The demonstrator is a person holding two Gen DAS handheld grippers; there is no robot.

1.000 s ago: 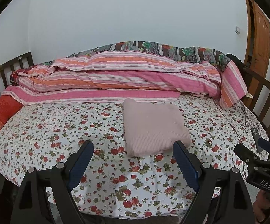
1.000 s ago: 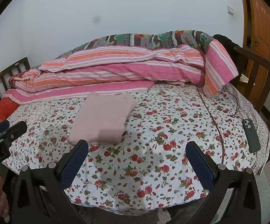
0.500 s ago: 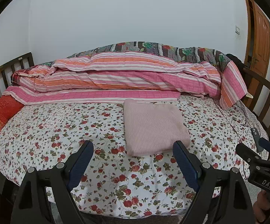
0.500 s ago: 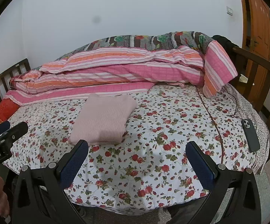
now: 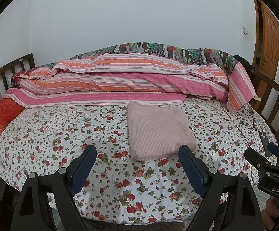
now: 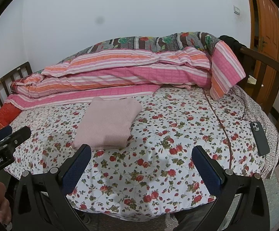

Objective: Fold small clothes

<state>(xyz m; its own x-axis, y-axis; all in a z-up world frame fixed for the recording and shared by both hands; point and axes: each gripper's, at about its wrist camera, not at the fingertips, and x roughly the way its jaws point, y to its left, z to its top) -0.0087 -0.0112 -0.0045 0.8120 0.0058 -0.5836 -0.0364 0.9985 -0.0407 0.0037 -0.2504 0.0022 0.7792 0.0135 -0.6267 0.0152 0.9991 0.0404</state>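
- You have both tools held back at the near edge of the bed, above the floral sheet (image 5: 66, 134), tilted down toward it.
- Your left gripper (image 5: 137, 154) has its jaws spread wide with nothing between them; only the sheet shows through the gap.
- Your right gripper (image 6: 141, 155) is likewise wide apart and empty; neither of its blue pads (image 6: 77, 165) touches cloth.
- The pink knit garment (image 5: 158, 132) lies on the sheet as a neat, thick rectangle, its far edge just beside the striped quilt (image 5: 124, 80) rolled along the wall side.
- In the left view the garment's near edge sits just beyond the left gripper's right-hand pad; in the right view it lies ahead and left of that gripper, apart from both pads.
- Judging from its squared shape and stacked layers at the near edge, this piece looks already folded, so the step in hand reads as the pause after a fold.
- No other small garment shows on the sheet, so I cannot tell what you would fold next.
- If another fold is wanted, you need to reach forward, pinch the two near corners together through all layers and carry them over evenly.
- Keep your right tool away from the phone (image 6: 259, 138) and its cable near the right edge of the bed.
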